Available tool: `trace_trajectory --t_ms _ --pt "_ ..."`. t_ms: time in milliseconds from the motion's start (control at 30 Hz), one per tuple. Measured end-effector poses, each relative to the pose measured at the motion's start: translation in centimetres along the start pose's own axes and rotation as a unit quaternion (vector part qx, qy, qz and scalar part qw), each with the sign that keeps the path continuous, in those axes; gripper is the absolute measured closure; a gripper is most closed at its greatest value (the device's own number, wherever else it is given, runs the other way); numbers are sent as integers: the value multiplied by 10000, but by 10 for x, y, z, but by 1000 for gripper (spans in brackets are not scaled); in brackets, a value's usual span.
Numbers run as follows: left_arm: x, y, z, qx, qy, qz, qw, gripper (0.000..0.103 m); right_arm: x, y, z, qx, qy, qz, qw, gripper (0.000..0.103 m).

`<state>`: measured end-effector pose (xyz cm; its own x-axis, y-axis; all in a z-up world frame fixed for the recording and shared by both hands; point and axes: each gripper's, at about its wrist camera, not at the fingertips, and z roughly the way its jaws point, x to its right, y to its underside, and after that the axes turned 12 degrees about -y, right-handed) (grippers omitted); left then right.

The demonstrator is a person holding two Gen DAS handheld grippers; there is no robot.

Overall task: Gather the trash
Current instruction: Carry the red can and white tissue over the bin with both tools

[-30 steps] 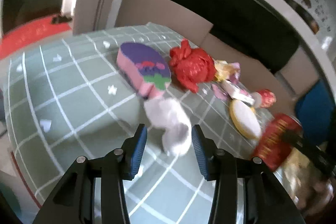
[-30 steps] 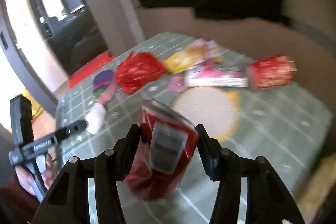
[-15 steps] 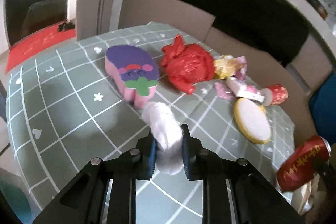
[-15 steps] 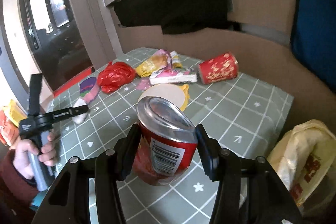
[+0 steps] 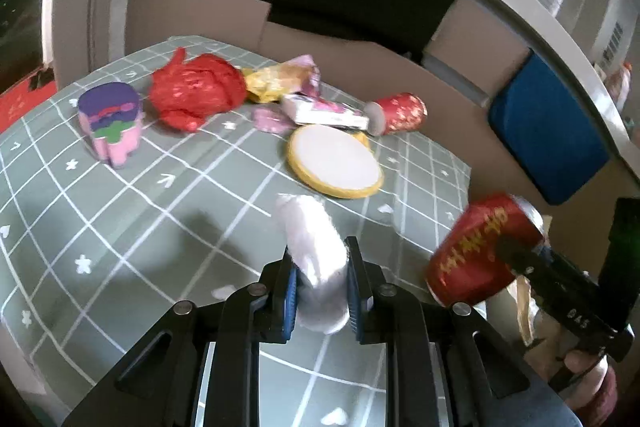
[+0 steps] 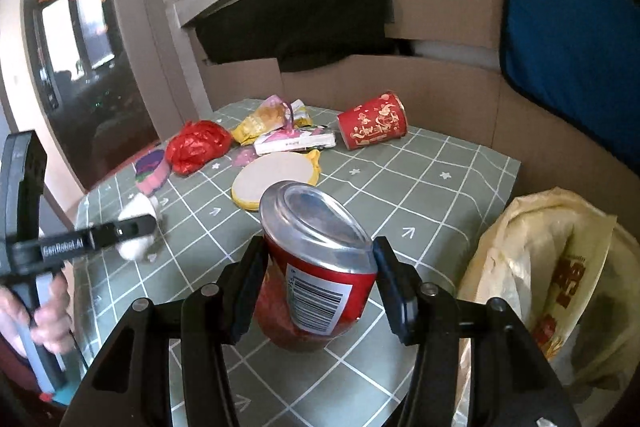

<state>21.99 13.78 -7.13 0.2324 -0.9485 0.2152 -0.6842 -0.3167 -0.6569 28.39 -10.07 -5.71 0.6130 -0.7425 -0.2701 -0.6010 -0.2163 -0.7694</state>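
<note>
Trash, in our left-wrist view: a crumpled white tissue (image 5: 316, 259) is clamped between the jaws of our left gripper (image 5: 320, 301), its lower end blurred. Beyond the jaws, a red bag (image 5: 196, 91), wrappers (image 5: 280, 81) and a red paper cup (image 5: 398, 113) lie on the green checked tablecloth (image 5: 120, 227). To the right of the jaws, our right gripper's frame partly covers the red can (image 5: 480, 259).

From the right wrist, our right gripper (image 6: 320, 285) grasps that can between its jaws, the base hidden. Right of the jaws, a yellow plastic bag (image 6: 552, 267) is cut off by the frame edge.
</note>
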Motion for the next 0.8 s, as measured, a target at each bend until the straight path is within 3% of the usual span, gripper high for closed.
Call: trace_trajectory --t_ms 100,133,433,500,533,800 --pt "7 3 -3 -14 -4 28 10000 82 6 7 13 -363 -246 246 9987 55" --pt "8 4 -5 -5 -15 49 10000 82 8 11 14 -356 -226 310 9986 67" --pt "31 -2 -35 598 -139 371 9974 82 -3 0 -13 179 -87 -26 9998 73" --pt "37 -4 -41 716 -168 454 9963 82 -4 -4 -23 313 -96 -70 9994 97" --pt "40 -4 -43 758 -186 489 9957 82 -5 -6 -27 347 -28 -117 9993 101" --pt "36 0 -46 654 -206 229 9974 82 3 -1 -19 139 -53 -318 9994 97"
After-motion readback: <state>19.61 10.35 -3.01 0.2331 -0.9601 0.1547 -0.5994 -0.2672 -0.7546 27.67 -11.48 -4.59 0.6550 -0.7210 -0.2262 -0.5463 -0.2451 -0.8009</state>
